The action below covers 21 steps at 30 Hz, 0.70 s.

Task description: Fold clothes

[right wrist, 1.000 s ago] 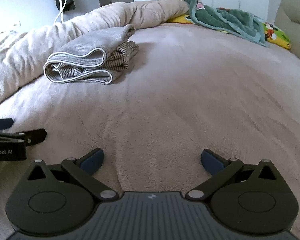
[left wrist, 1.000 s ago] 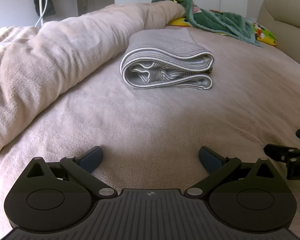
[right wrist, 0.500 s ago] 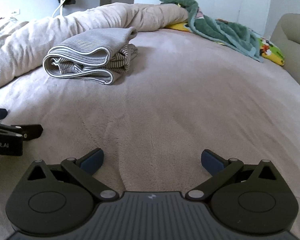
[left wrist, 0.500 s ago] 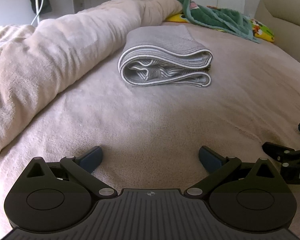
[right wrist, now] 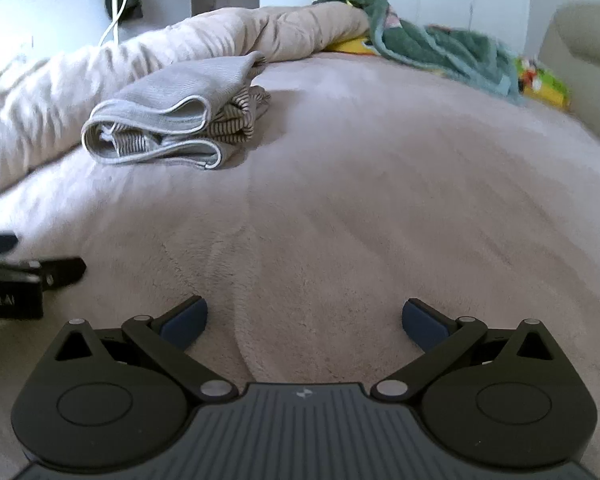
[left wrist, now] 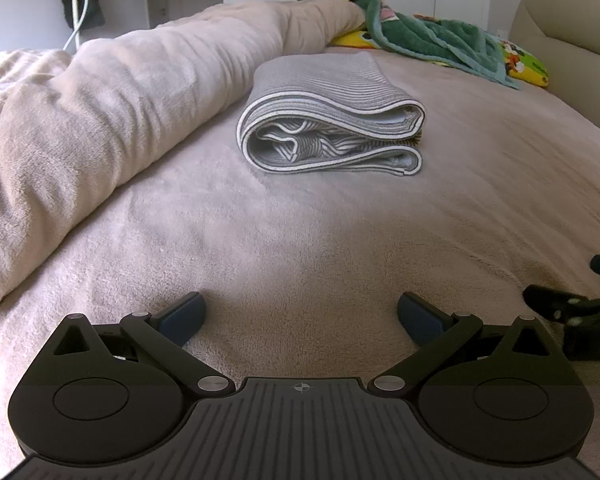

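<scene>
Beige plush bedcover (left wrist: 300, 248) carries the whole scene, with a rumpled beige duvet (left wrist: 100, 112) heaped along the bed's left edge and a green towel (left wrist: 432, 40) over bright yellow printed fabric toward the head end.

Finding: the grey striped garment with white edging (left wrist: 332, 128) lies folded into a compact layered bundle just beside the duvet, well ahead of both tools; its shape and place match the views of a second ago. The right wrist view has swung slightly (its picture is blurred), otherwise little has changed.

Left gripper (left wrist: 300, 316) and right gripper (right wrist: 304, 318) both stand with fingers spread wide, holding nothing, low over bare bedcover, side by side.

Assessment: this garment lies as the task wants it. Whether the green towel also awaits folding cannot be settled.
</scene>
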Each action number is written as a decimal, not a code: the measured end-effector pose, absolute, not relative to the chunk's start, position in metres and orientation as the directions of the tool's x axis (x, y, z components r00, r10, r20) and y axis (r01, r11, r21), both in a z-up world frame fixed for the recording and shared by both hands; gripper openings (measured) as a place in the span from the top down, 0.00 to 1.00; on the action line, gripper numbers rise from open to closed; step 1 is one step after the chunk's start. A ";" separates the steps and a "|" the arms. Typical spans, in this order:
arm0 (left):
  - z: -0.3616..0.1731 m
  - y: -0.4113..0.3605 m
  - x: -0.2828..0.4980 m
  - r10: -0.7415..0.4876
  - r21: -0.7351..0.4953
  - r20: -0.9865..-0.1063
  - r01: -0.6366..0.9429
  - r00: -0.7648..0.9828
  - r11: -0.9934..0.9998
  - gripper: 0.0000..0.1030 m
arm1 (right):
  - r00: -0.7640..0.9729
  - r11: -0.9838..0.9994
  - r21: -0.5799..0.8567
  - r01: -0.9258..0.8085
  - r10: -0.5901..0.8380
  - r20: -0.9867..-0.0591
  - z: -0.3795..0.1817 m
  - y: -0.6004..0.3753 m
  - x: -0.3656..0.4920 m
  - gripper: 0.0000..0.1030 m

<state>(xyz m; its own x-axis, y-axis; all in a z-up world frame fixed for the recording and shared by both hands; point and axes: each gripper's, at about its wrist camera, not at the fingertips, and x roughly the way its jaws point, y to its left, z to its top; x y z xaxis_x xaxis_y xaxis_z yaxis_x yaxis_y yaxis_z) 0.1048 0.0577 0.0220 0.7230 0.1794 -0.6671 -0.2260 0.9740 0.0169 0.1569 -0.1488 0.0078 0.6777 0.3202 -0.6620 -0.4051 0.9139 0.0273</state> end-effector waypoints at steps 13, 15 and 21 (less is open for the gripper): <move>0.021 0.056 0.104 0.192 0.025 -0.656 -0.233 0.730 0.972 0.00 | 0.677 0.915 0.051 -0.401 0.333 -0.656 0.007 -0.151 0.156 0.00; 0.021 0.056 0.104 0.194 0.028 -0.656 -0.233 0.729 0.972 0.00 | 0.678 0.915 0.053 -0.401 0.335 -0.654 0.007 -0.151 0.156 0.00; 0.022 0.053 0.104 0.205 0.043 -0.658 -0.236 0.725 0.971 0.00 | 0.678 0.915 0.053 -0.400 0.334 -0.655 0.007 -0.151 0.156 0.00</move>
